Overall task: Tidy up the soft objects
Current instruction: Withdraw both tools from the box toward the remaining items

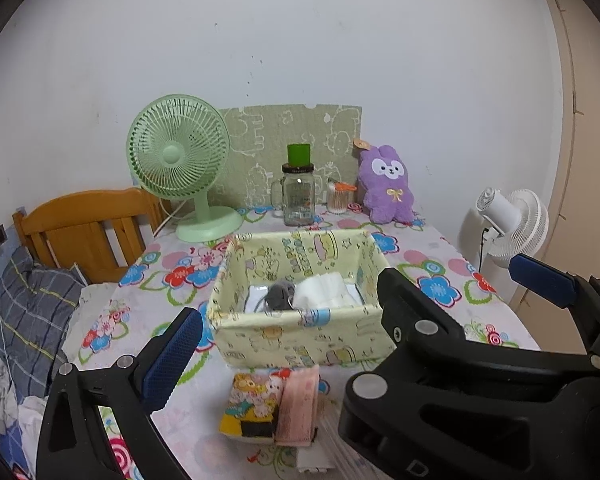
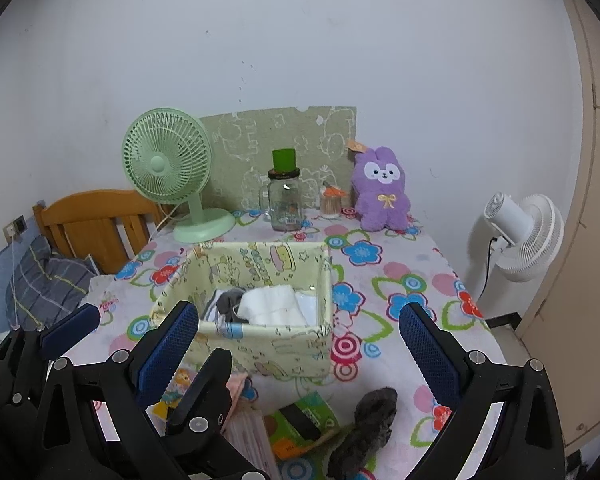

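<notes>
Right gripper point(image 2: 300, 348) spread, empty; below it, dark grey fuzzy sock point(image 2: 366, 428): pinch mid-bundle, lift over pale yellow fabric basket point(image 2: 284, 344). Left gripper point(image 1: 288, 320) likewise unclenched.

Hardly any writing can be read. At the lower right of the left wrist view a raised letter "D" stands on the black body of the right gripper point(image 1: 444, 292). The fabric storage box point(image 1: 300, 344) at the centre carries printed cartoon lettering, too small and warped to make out.
</notes>
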`<action>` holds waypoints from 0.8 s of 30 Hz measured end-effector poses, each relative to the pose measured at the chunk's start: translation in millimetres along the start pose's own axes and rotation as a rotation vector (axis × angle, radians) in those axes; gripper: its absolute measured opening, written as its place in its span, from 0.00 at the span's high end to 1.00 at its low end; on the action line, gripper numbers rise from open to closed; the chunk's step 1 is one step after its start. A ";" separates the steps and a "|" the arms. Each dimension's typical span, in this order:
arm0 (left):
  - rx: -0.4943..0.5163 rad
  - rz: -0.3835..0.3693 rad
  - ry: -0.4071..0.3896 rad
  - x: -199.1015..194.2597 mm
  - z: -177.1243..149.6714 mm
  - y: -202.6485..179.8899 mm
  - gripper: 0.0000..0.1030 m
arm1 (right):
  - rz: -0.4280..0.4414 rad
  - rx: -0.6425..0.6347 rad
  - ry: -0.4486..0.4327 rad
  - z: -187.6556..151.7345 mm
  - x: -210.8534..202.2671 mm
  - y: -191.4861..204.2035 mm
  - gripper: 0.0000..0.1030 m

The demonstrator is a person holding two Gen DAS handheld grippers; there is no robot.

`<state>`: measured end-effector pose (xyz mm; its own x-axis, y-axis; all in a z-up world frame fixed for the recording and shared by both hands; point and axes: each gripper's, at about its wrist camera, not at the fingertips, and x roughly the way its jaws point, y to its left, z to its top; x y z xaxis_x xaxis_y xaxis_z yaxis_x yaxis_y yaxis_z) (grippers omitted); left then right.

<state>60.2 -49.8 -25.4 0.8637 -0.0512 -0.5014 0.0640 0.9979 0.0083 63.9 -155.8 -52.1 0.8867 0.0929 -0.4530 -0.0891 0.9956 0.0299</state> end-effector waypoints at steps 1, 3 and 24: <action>-0.001 -0.002 0.000 -0.5 -2.0 -0.7 0.00 | -0.002 0.000 0.003 -2.5 -0.7 -0.3 0.01; 0.000 -0.003 -0.002 -2.3 -7.1 -3.4 0.00 | -0.005 0.005 0.003 -7.7 -2.8 -2.0 0.01; -0.030 -0.019 0.019 -3.9 -53.5 -20.6 0.01 | -0.001 0.022 0.029 -56.1 -11.1 -19.9 0.01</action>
<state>28.7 -68.0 -69.9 0.8525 -0.0701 -0.5179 0.0652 0.9975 -0.0277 30.4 -177.4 -97.6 0.8734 0.0919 -0.4783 -0.0780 0.9958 0.0488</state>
